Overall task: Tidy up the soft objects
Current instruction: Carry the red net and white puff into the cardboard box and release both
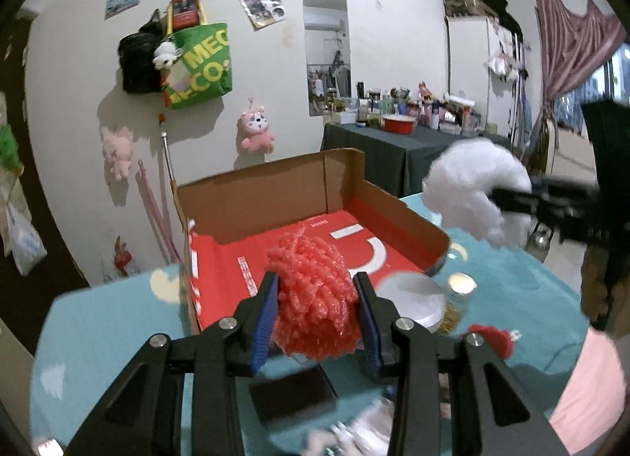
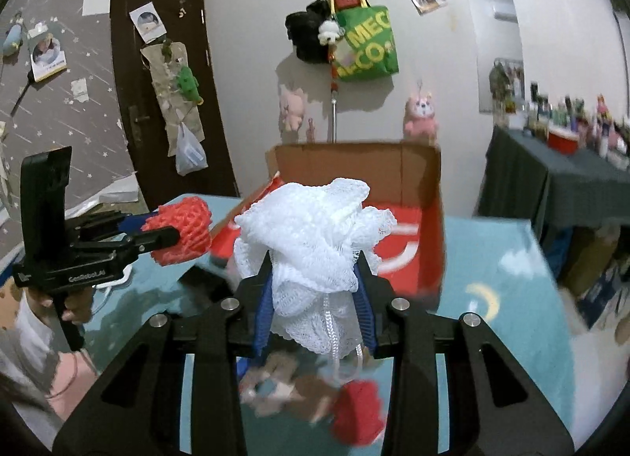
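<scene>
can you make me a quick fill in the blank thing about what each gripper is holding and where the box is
1. The left gripper is shut on a ____ mesh sponge.
2. The right gripper is shut on a ____ mesh sponge.
3. The open cardboard box has a ____ floor inside.
4. The box stands on a table covered with a ____ cloth.

Missing words: red; white; red; blue

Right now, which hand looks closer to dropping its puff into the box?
Left, probably. The left hand-held gripper holds its red mesh bath puff at the open red-lined cardboard box; the right hand-held gripper's white mesh bath puff seems farther off.
</scene>
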### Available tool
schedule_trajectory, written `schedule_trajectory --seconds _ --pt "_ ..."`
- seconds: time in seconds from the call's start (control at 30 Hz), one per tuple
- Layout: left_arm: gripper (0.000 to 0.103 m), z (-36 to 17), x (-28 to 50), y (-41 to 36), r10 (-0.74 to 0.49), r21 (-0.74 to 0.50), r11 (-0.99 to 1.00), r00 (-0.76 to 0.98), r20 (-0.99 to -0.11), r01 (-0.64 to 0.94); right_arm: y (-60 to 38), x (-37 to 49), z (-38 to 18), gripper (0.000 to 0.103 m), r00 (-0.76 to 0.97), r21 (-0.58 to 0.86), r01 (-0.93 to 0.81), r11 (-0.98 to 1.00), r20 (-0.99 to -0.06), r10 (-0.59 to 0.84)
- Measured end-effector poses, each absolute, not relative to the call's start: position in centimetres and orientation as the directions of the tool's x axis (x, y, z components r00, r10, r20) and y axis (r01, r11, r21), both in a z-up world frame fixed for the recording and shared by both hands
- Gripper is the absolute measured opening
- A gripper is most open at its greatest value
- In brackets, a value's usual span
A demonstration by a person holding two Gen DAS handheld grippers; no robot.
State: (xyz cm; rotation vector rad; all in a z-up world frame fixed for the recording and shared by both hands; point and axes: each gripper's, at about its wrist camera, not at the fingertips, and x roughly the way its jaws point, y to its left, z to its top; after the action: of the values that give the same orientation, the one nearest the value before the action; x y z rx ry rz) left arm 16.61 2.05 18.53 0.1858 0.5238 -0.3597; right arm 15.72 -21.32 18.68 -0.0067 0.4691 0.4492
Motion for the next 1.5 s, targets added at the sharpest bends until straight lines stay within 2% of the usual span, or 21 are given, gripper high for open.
schedule_trajectory --seconds 0.3,0.63,0.77,1.03,1.5 --pt "0.041 18.9 27.5 0.4 -0.299 0.083 0.897 0.736 -0.607 0.434 -18.7 27.5 20.9 0.034 0.777 -0.023 -0.407 0.913 -0.534 0.333" --pt "0.041 13.2 39.3 -1.8 -0.232 0.087 0.902 0.645 -0.728 0.423 -15.2 41.5 14.3 0.034 0.676 -0.081 -0.354 0.932 -0.71 0.196" --pt "0.041 11.0 42.5 -2.1 -0.213 0.071 0.911 0.611 -0.762 0.406 -14.5 44.8 12.0 0.034 0.64 -0.093 -0.341 0.935 -0.752 0.159" --pt "0.044 8.0 45.1 -2.5 -0.174 0.092 0.918 0.602 -0.779 0.385 -14.6 49.0 8.3 0.034 0.574 -0.076 -0.3 0.951 -0.811 0.116" --pt "0.048 8.4 45.6 -2.2 -0.177 0.079 0.925 0.604 -0.777 0.372 -15.0 49.9 7.1 0.043 0.553 -0.042 -0.288 0.957 -0.823 0.13"
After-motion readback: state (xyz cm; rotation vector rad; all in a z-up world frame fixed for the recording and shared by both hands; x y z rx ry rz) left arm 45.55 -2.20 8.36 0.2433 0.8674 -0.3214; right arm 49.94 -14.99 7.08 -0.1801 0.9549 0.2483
